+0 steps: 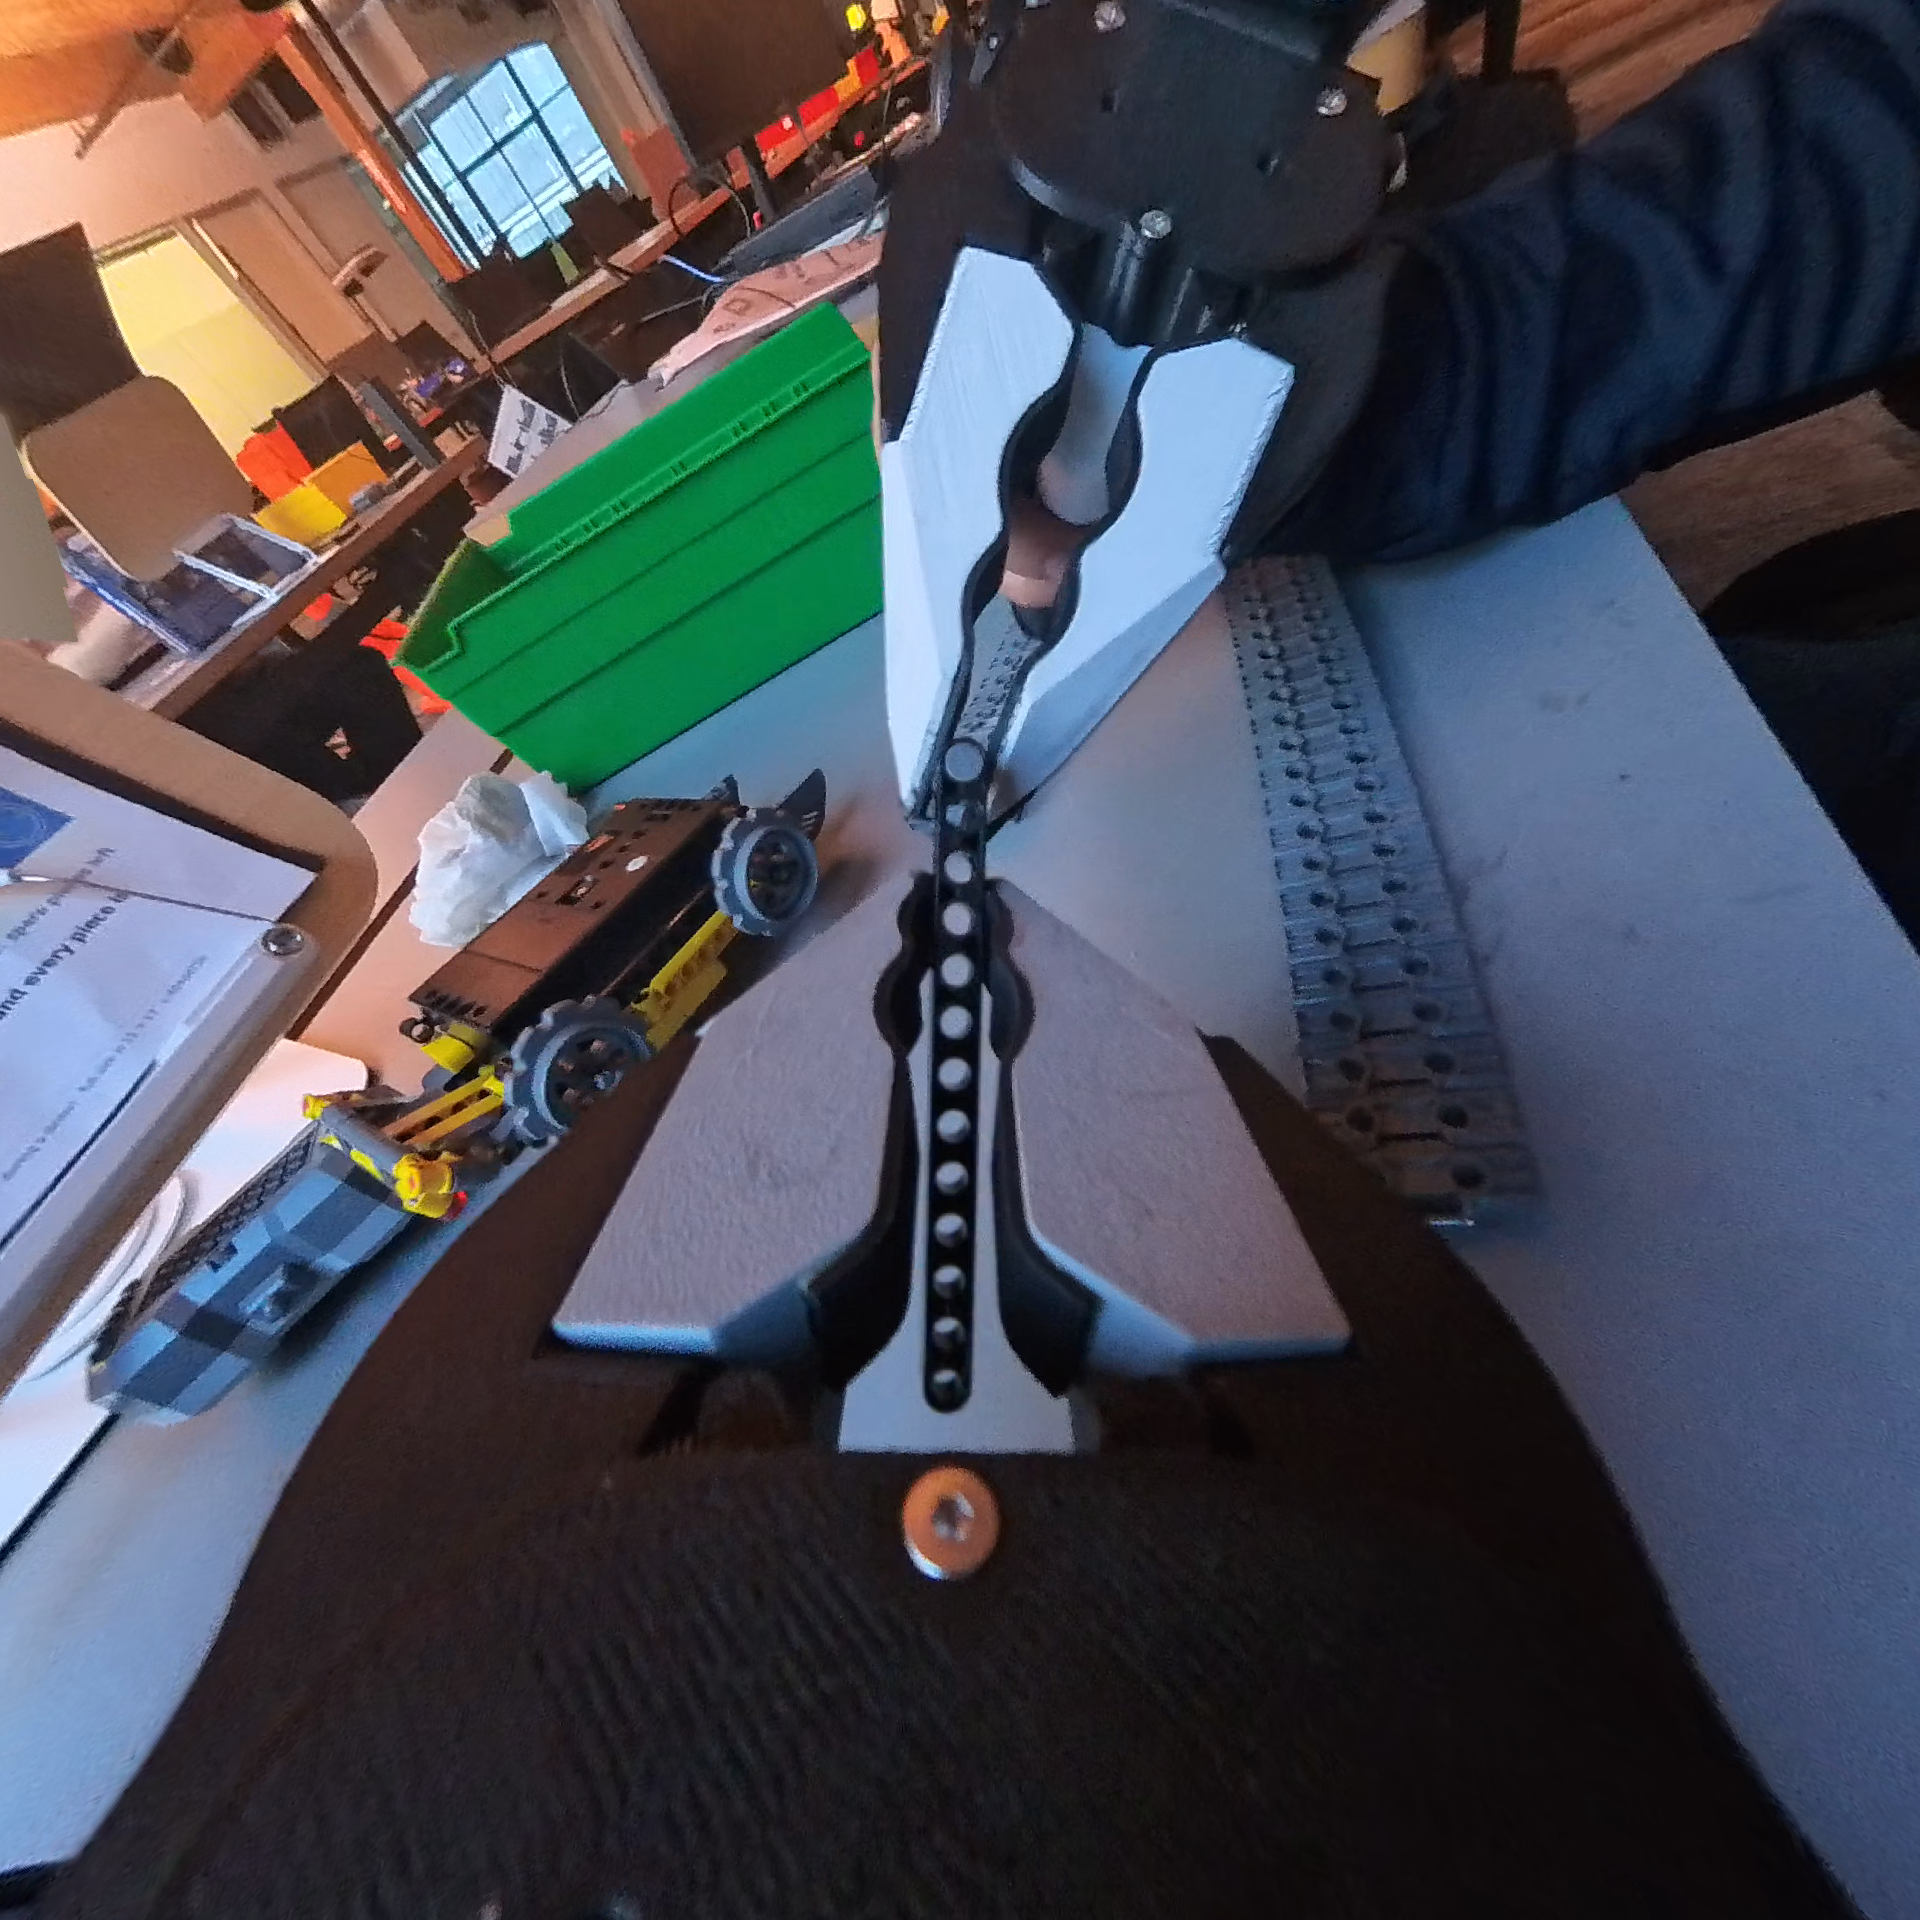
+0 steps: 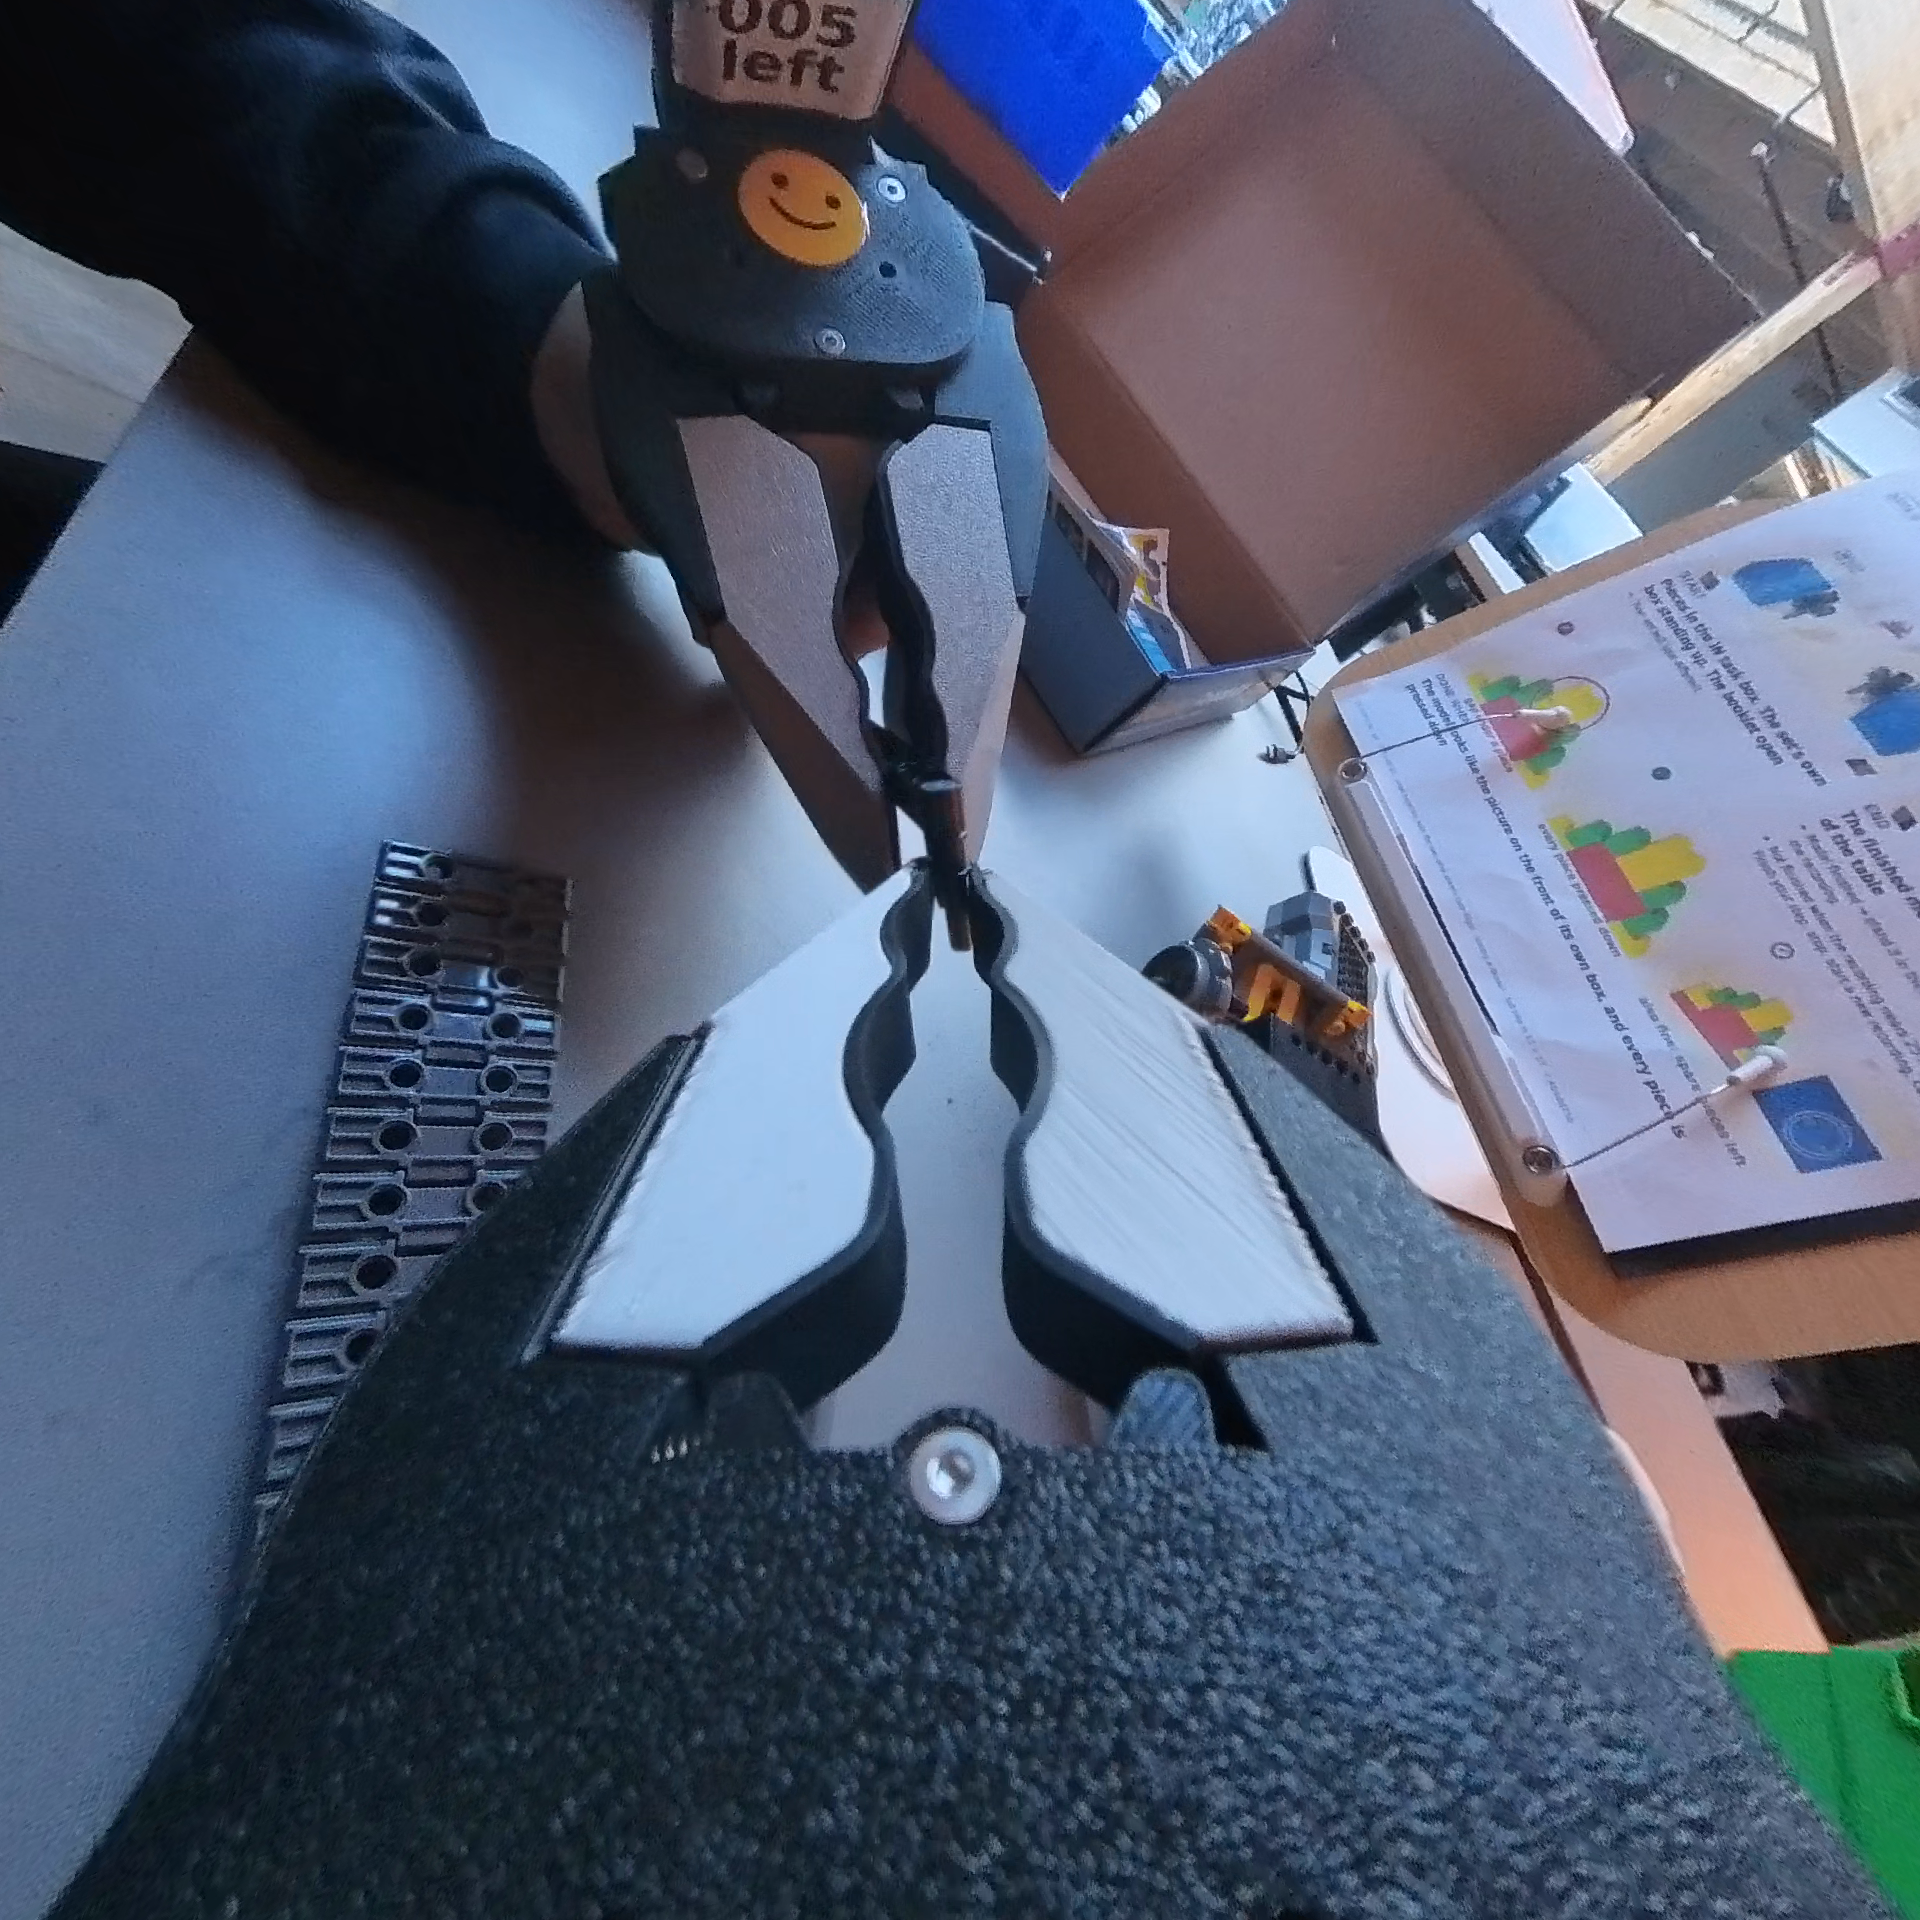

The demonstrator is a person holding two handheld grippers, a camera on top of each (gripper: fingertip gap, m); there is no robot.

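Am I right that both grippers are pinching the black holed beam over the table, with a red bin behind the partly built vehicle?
Nearly: the bin is green, not red, as the left wrist view shows. The left gripper and right gripper do both pinch the black holed beam, with the partly built vehicle nearby.

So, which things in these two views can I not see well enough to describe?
- Left wrist view: the inside of the green bin, hidden by its own wall.
- Left wrist view: the far end of the grey track strip, covered by a dark sleeve.
- Right wrist view: most of the toy vehicle, behind the right gripper.
- Right wrist view: the black beam, seen nearly end-on, too dark for detail.
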